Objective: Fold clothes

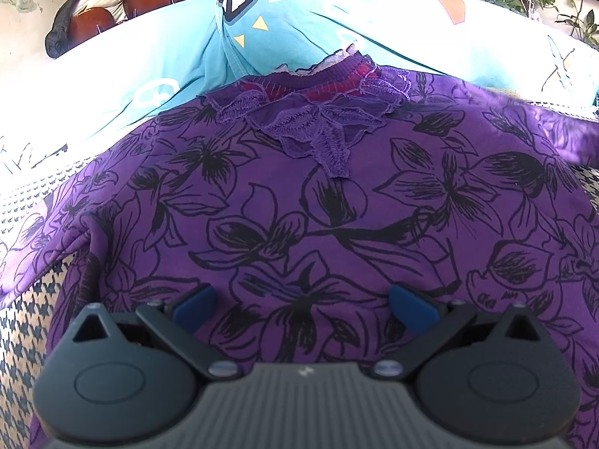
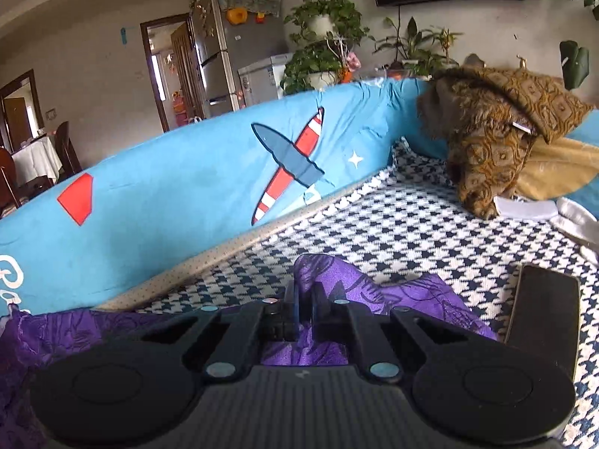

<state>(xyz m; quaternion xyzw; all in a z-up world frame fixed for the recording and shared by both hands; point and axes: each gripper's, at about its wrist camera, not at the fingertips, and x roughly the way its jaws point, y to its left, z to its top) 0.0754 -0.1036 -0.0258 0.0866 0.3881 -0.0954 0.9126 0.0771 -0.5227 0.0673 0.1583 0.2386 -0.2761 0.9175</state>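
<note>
Two grippers work over one purple floral top point(image 1: 337, 205). Left gripper point(image 1: 304, 301): blue pads point(image 1: 196, 305) spread wide apart, released, hovering just above the top's front panel with nothing between them. Right gripper point(image 2: 305, 310): jaws clenched on a raised fold of the same purple fabric point(image 2: 329, 273) at the garment's edge. The top lies spread flat on a houndstooth cover point(image 2: 411, 224), its lace collar point(image 1: 310, 123) pointing toward the blue printed backrest point(image 2: 187, 187). Beyond the right gripper, a brown patterned cushion point(image 2: 494, 127) leans in the corner; a dark flat object point(image 2: 543, 307) lies just beside the fabric.
</note>
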